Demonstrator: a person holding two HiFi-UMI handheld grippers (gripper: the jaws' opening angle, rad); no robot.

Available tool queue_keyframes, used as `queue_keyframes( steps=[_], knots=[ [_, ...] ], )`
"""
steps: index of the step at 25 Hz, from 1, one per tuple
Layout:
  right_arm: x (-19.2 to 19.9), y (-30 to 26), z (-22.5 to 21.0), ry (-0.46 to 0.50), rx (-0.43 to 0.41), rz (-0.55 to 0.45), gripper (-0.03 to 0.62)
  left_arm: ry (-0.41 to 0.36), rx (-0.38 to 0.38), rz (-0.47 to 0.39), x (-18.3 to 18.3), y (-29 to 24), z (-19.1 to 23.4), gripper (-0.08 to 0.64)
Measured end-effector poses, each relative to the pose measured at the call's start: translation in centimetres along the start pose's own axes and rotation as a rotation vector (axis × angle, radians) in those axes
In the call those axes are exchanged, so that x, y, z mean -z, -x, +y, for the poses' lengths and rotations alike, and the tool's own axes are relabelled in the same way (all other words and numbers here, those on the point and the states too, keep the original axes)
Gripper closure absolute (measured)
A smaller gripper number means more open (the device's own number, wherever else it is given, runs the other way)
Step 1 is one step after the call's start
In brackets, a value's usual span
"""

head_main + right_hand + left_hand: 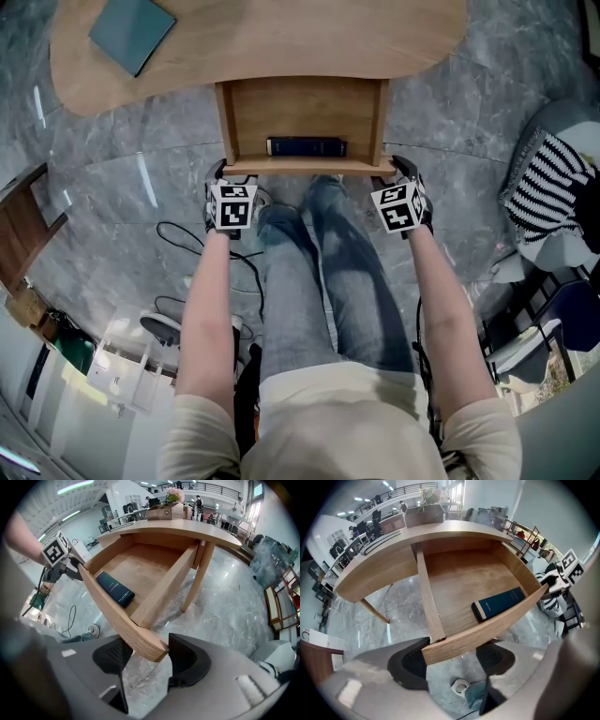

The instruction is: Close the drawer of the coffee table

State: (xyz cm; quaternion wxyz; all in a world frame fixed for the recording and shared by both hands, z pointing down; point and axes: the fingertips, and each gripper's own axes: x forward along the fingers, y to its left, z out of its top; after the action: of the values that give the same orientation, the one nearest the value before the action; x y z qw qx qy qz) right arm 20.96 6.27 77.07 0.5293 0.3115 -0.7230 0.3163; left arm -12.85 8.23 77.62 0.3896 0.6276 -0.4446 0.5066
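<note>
The wooden coffee table (281, 42) has its drawer (305, 166) pulled out toward me. A dark blue book (307, 146) lies in the drawer against its front panel. My left gripper (225, 172) points down at the panel's left corner. In the left gripper view the panel (487, 630) crosses between the wide-apart jaws of that gripper (454, 660), which stands open. My right gripper (401, 170) is at the right corner. The panel's end (140, 641) sits between the jaws of the right gripper (145, 656), also open, close to the right pad (187, 660).
A teal flat object (131, 31) lies on the tabletop. The person's legs in jeans (319, 272) are just below the drawer. Cables (178, 239) run over the grey marble floor at the left. A chair with striped cloth (548, 183) stands at the right, a table leg (199, 581) beside the drawer.
</note>
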Motion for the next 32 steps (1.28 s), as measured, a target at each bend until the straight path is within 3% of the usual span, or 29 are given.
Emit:
queue_keyframes(
  steps=[21, 32],
  knots=[
    [-0.8, 1.4, -0.5, 0.002, 0.016, 0.011, 0.36, -0.006, 0.001, -0.006, -0.9, 1.3, -0.2, 0.25],
    [-2.8, 1.7, -1.5, -0.002, 0.033, 0.006, 0.36, -0.027, 0.004, -0.028, -3.1, 1.5, 0.8, 0.252]
  ],
)
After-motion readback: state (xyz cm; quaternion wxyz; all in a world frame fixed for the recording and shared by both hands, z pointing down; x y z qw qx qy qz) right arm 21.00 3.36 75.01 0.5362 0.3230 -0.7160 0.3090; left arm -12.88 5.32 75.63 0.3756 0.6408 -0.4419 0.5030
